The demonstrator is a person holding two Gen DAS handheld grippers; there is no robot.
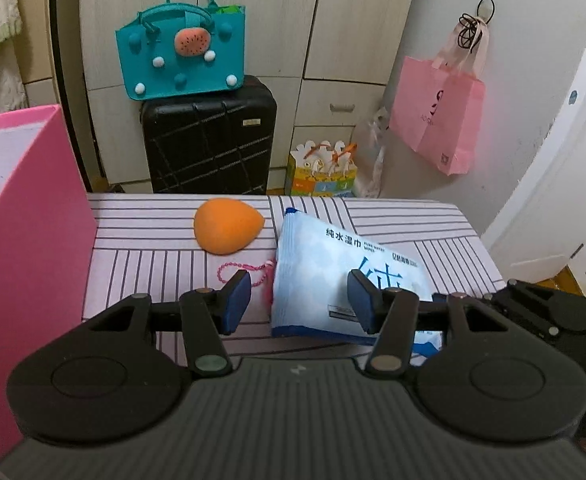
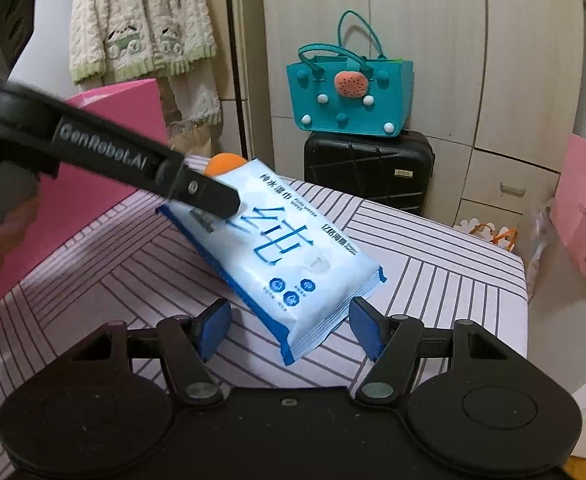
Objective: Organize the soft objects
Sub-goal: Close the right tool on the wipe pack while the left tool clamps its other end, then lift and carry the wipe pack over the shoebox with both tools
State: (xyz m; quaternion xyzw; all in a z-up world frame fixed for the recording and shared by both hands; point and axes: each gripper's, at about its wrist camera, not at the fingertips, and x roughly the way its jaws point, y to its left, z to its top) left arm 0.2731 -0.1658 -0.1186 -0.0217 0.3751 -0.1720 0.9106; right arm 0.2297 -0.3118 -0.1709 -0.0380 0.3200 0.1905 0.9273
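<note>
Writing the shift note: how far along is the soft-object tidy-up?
Done: nothing visibly, though the pink box interior is mostly hidden. In hand: both grippers at the wipes pack, left gripper at one end, no grip visible. Left: pack, orange sponge, pink chain charm.

Right gripper (image 2: 289,330) low in frame, blue pads apart, jaws open around the near end of the wet wipes pack (image 2: 277,252) — pads not pressing it. Pack lies tilted on the striped table cover (image 2: 433,248). Left gripper (image 2: 213,200) reaches in from the left, fingertip on the pack's far end. Orange sponge (image 2: 223,163) peeks out behind. Pink box (image 2: 93,184) left, teal bag (image 2: 349,96) on black suitcase (image 2: 369,168) behind.
</note>
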